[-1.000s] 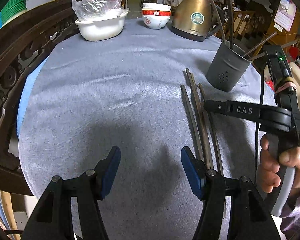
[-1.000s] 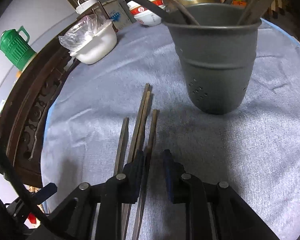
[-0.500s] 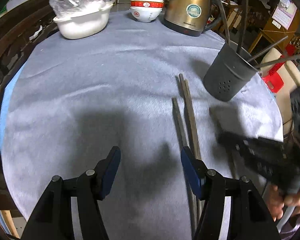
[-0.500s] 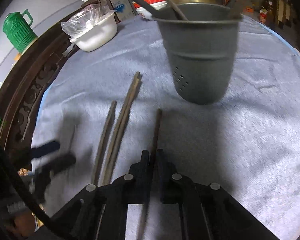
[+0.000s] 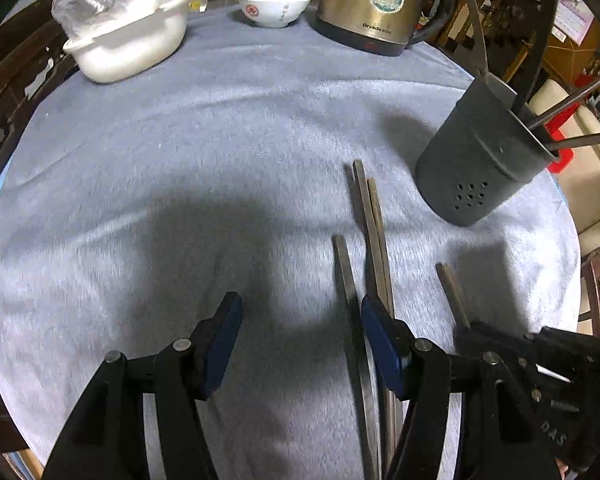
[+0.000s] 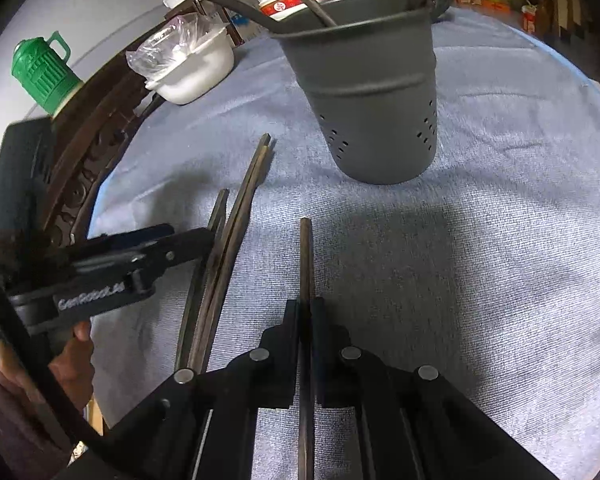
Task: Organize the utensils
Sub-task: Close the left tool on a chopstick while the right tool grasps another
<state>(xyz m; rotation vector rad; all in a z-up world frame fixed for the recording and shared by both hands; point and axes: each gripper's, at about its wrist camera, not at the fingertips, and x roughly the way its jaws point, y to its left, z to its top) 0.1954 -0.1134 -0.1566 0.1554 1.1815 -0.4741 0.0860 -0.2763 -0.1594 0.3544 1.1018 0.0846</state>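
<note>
Since a second ago, one chopstick (image 6: 306,264) has been drawn clear of the other three, and the right gripper (image 6: 305,344) has its fingers pressed together, pinching it. Across the grey-clothed worktop (image 5: 180,168), the grey utensil holder (image 6: 374,100) stands beyond the chopsticks, already holding some utensils. Closing slightly, the left gripper (image 5: 300,344) has spread fingers with only cloth between them, beside the three loose chopsticks (image 5: 370,232) lying on the cloth.

- left gripper (image 5: 300,344): black linkage arms, silver rivets, blue pads, "GenRobot.AI" lettering
- right gripper (image 6: 305,320): all-black, silver rivets, black cable toward 7 o'clock
</note>
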